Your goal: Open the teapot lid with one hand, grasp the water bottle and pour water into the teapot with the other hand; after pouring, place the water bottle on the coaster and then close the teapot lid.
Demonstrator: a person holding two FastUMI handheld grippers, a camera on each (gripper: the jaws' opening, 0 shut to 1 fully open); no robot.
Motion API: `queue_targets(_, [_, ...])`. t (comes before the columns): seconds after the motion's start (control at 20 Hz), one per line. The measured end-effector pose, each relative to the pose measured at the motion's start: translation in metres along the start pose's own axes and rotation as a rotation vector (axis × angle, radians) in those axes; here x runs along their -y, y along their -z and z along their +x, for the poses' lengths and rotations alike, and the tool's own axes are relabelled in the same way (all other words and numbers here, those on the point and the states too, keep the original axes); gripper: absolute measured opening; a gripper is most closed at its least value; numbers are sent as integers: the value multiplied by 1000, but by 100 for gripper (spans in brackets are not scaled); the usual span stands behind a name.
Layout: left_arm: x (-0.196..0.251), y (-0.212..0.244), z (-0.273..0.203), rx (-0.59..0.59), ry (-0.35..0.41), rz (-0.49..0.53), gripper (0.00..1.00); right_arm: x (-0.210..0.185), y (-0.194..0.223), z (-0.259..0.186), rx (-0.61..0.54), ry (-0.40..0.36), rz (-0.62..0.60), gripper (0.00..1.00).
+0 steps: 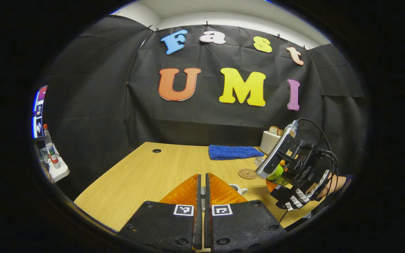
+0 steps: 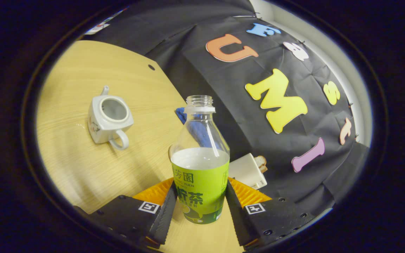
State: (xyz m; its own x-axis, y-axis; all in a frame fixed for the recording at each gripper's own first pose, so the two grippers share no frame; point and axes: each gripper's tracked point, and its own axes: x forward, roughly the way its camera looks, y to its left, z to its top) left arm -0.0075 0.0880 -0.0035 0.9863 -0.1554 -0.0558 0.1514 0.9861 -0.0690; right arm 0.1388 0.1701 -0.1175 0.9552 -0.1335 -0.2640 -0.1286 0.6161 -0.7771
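A: Item one, the white square ceramic teapot (image 2: 108, 117)?
B: Sitting lidless on the wooden table (image 2: 79, 63), left of the bottle; lid itself untraceable.

A: Item two, the clear plastic water bottle with green label (image 2: 200, 165)?
B: Uncapped, part full, both right gripper (image 2: 199, 205) fingers pressing it.

A: Left gripper (image 1: 202, 196)?
B: Fingers nearly touching, hovering; contents indeterminable.

A: Outstanding?
B: Seemingly pouring, parking the bottle on the round cork coaster (image 1: 247, 173), relidding.

A recording booth, staged rather than a home: black cloth wall (image 1: 93, 105) around a wooden counter (image 1: 146, 175), with screens (image 1: 39, 112) at far left.
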Motion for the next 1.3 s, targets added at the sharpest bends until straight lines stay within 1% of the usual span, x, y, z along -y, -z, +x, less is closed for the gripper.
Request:
queue_targets(0.1, [-2,1,0,-3,-1,-8,5,-4,1,3,-9,18,-81,75])
queue_targets(0.2, [-6,3,2,-7,-10,-14,5,1,2,7,-8,71,-164,75])
queue_targets(0.3, [-8,3,1,-8,-13,-16,5,3,-1,9,4,95,-227,73])
queue_targets(0.4, [-8,3,1,-10,-9,-14,5,2,-8,9,31,121,-289,75])
queue_targets(0.45, [-8,3,1,-11,-9,-12,5,4,-11,7,50,136,-319,73])
queue_targets(0.55, [-8,3,-1,-10,-11,-5,5,2,-18,5,77,153,-372,75])
queue_targets(0.8, [-11,1,-3,-7,-22,16,5,8,-32,-3,144,220,-525,75])
queue_targets(0.9, [-13,2,-2,-11,-24,21,5,8,-35,0,157,235,-568,73])
queue_targets(1.1, [-17,2,-6,-13,-33,28,5,5,-46,1,186,258,-642,73])
queue_targets(1.3, [-18,1,-6,-9,-40,35,5,6,-57,-9,229,312,-755,73])
